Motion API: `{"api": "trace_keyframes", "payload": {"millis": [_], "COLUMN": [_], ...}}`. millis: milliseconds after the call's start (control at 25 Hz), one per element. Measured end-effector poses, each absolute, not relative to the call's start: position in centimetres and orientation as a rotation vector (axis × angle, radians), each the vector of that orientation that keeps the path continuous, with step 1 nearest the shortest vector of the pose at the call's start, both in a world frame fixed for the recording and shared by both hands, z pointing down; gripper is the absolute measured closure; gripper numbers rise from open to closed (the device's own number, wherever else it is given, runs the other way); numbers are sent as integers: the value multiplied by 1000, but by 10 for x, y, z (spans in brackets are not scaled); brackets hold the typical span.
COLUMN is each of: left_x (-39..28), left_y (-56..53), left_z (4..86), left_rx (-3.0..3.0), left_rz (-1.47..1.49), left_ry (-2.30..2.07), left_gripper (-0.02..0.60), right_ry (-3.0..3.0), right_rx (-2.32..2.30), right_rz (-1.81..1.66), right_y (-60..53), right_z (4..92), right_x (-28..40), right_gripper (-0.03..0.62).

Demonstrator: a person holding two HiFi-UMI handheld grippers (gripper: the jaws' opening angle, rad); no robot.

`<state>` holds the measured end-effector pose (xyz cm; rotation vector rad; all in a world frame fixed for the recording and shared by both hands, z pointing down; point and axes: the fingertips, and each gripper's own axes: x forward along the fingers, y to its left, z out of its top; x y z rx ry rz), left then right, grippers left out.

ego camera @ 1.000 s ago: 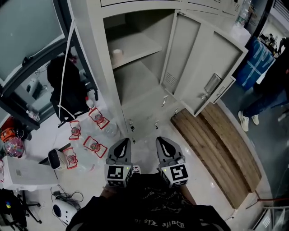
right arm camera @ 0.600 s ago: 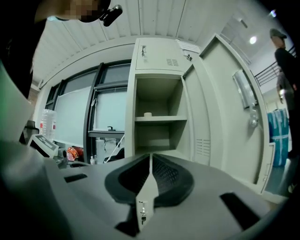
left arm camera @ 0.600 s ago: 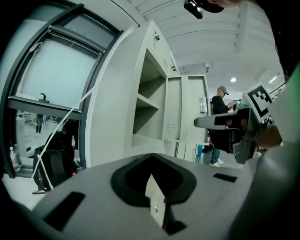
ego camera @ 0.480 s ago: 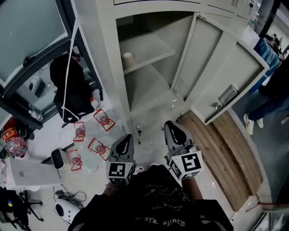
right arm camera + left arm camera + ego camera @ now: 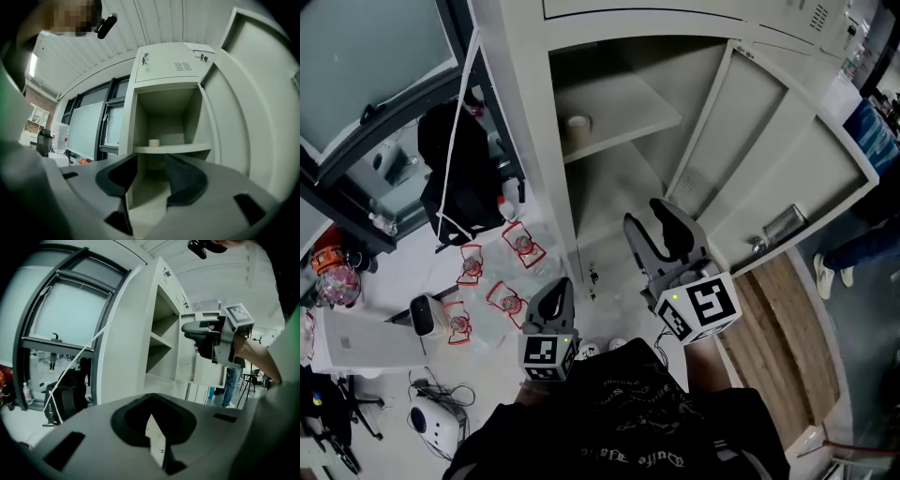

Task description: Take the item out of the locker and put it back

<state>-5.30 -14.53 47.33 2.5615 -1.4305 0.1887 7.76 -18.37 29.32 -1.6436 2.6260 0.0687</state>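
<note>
The right gripper (image 5: 654,223) is now sitting higher and closer to the pale grey metal locker (image 5: 534,141) than a second ago. Its jaws have just been opening with nothing between them, while the left gripper (image 5: 560,292) is hanging low, jaws pressed together and empty. The small beige roll (image 5: 578,123) is standing on the locker's shelf (image 5: 628,117) behind the open door (image 5: 787,159), and the glossy white floor (image 5: 614,281) is meeting a brown wooden strip (image 5: 787,323), with a black bag (image 5: 455,169) slumping by the window.

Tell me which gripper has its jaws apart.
The right gripper: its jaws have just been opening and stand apart, with nothing between them, aimed at the locker. The left gripper's jaws are together.
</note>
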Motion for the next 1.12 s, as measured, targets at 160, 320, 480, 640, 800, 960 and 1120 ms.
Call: {"api": "trace_keyframes", "payload": {"millis": [160, 320, 480, 640, 800, 960, 1120], "left_x": [-55, -61, -62, -69, -75, -77, -82], "left_y": [-147, -147, -149, -150, -152, -152, -153], "left_z": [475, 479, 476, 481, 482, 486, 490], "left_rx": [2538, 2502, 2486, 2448, 2416, 2403, 2369], "left_rz": [193, 203, 194, 174, 169, 179, 188], "left_ry": [-1464, -1498, -1516, -1534, -1562, -1577, -1602], "left_gripper": [575, 575, 575, 575, 575, 575, 575], "right_ry": [2636, 2669, 2719, 2742, 2764, 2802, 2853], "right_rx": [-1606, -1589, -1565, -1550, -1538, -1543, -1540], "right_rz": [90, 148, 165, 182, 174, 189, 182], "right_y": [-209, -231, -249, -263, -280, -294, -307], "right_z": [270, 253, 247, 243, 240, 241, 244], "right_x": [76, 67, 57, 49, 41, 32, 24], "right_gripper": [402, 385, 381, 373, 373, 362, 358]}}
